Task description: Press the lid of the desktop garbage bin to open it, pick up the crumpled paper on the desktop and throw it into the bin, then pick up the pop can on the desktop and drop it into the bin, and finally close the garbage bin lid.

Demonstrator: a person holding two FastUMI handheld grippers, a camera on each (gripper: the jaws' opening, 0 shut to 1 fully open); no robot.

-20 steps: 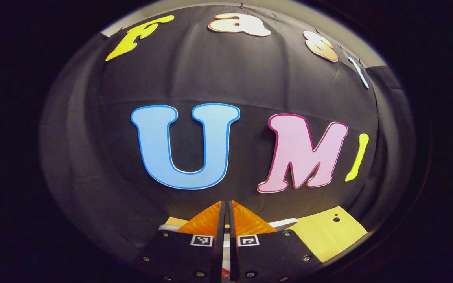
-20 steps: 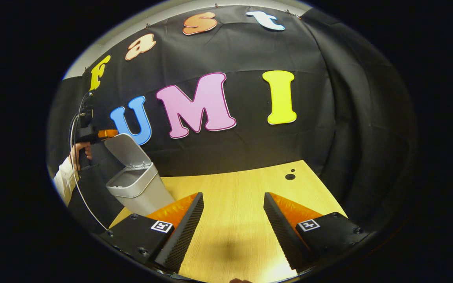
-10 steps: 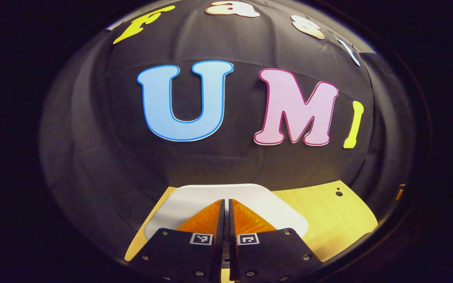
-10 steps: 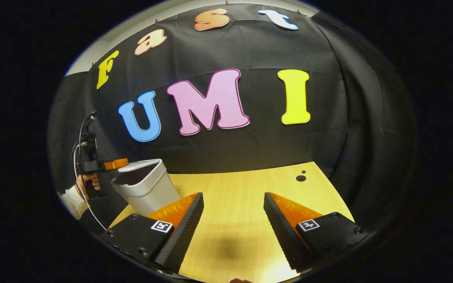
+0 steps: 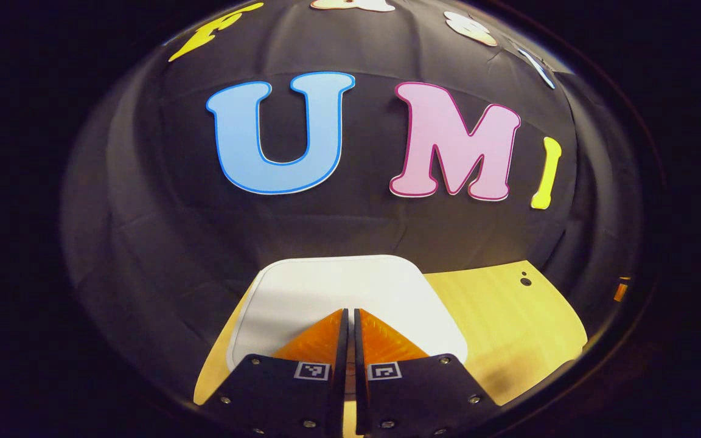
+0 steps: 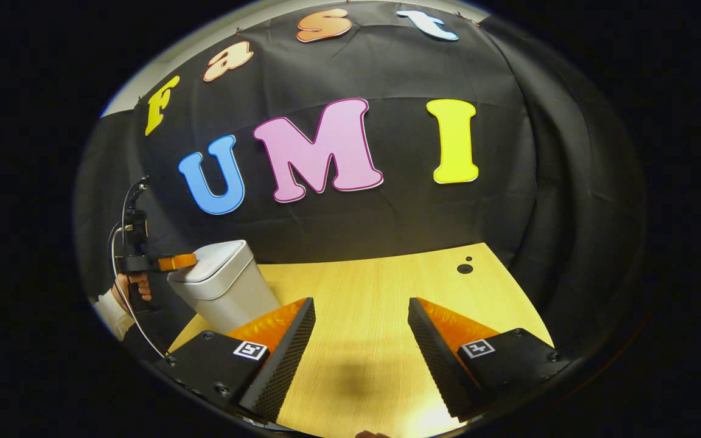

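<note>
In the left gripper view, the left gripper (image 5: 348, 316), its fingers closed together on nothing, is pressing down on the white, rounded-square plastic lid (image 5: 338, 286) of the bin, which is spreading flat from the centre toward 6 o'clock, where a second ago it was standing up almost out of sight. The lid is lying level on the bin, with the pale wooden table (image 5: 509, 316) showing at 4 o'clock.

In the right gripper view, the pale grey tapered plastic desktop bin (image 6: 224, 286) is sitting at 8 o'clock on the table, its lid now shut where it was hinged upright a second ago. The left gripper (image 6: 177, 262) is resting on the lid's near edge, a hand (image 6: 131, 286) holding it. The right gripper (image 6: 359, 340) is hovering with fingers spread open and empty. Judging by this, the closing step is finishing; no paper or can is lying on the table.
</note>
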